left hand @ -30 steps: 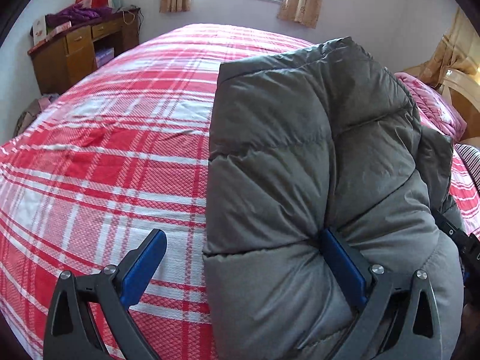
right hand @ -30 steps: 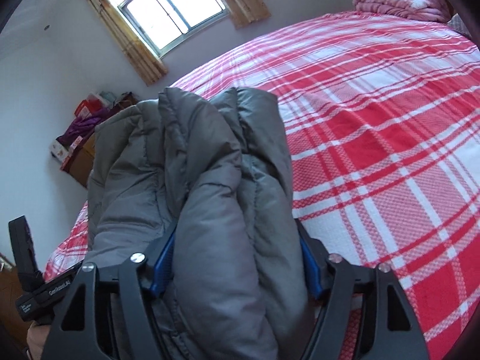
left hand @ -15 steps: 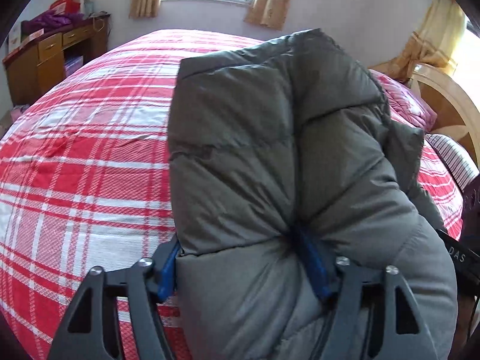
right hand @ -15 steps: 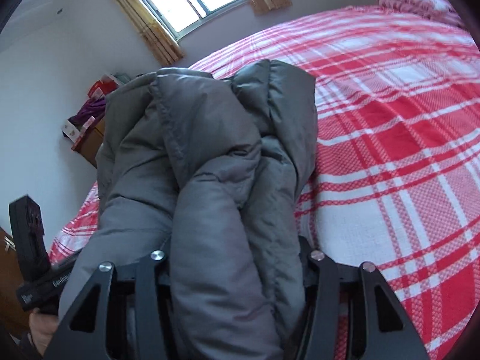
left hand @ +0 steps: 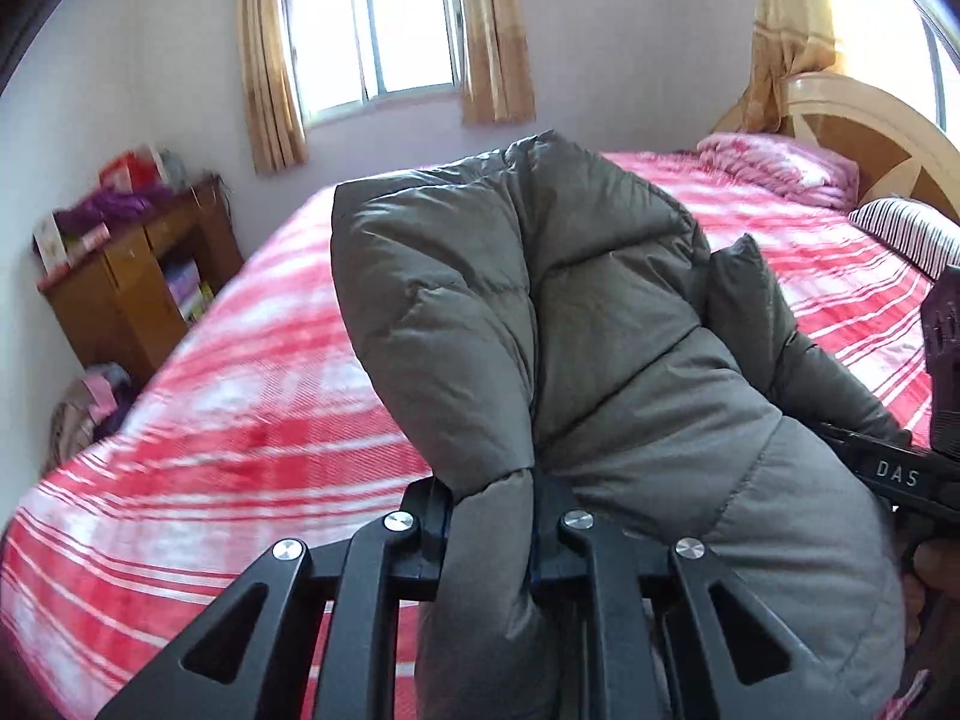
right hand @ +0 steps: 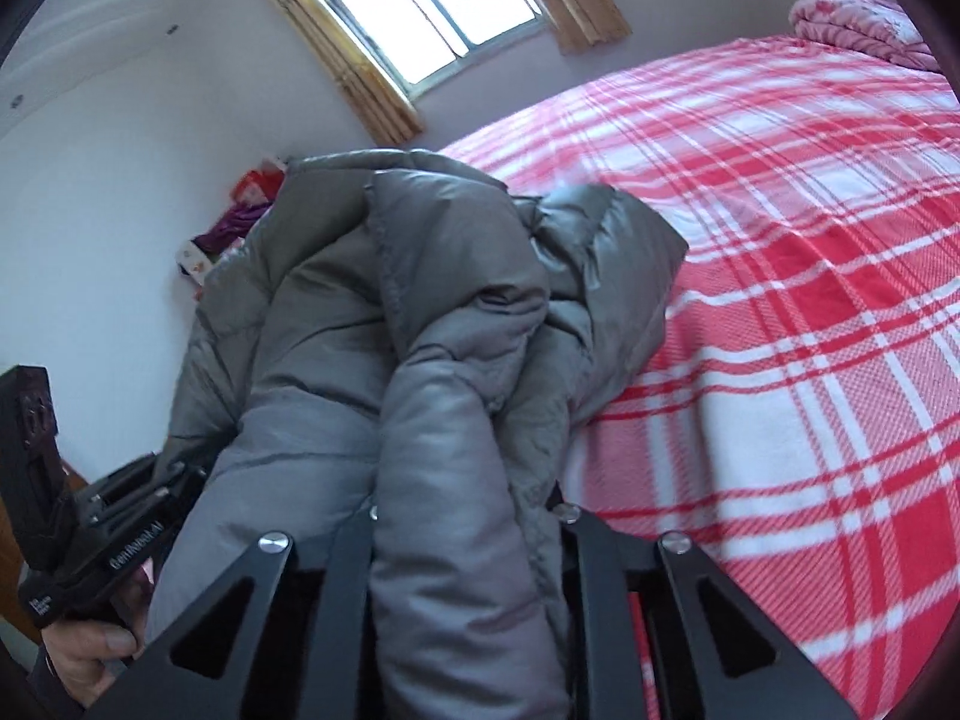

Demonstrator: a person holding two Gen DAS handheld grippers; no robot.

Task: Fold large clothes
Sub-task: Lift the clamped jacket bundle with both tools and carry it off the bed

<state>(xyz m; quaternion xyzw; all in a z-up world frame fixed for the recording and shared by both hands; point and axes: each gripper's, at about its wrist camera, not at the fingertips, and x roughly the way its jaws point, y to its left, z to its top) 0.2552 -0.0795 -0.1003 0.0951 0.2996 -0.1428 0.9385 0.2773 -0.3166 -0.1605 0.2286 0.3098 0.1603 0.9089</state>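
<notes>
Daylight from a curtained window [left hand: 372, 36] falls on a bed [left hand: 240, 396] under a red-and-white plaid cover. At far left a wooden cabinet [left hand: 138, 294] stands against the wall, piled with oddments. Mid-frame, the folded grey puffer jacket [left hand: 540, 312] is bunched up above the bed. The left tool [left hand: 489, 531] has its jaws closing narrow on a pinched fold of the padding. Farther right, the right tool [right hand: 465, 516] likewise has its jaws closing on a thick roll of the jacket. A pink quilt [left hand: 780, 171] lies by the headboard [left hand: 870, 138].
</notes>
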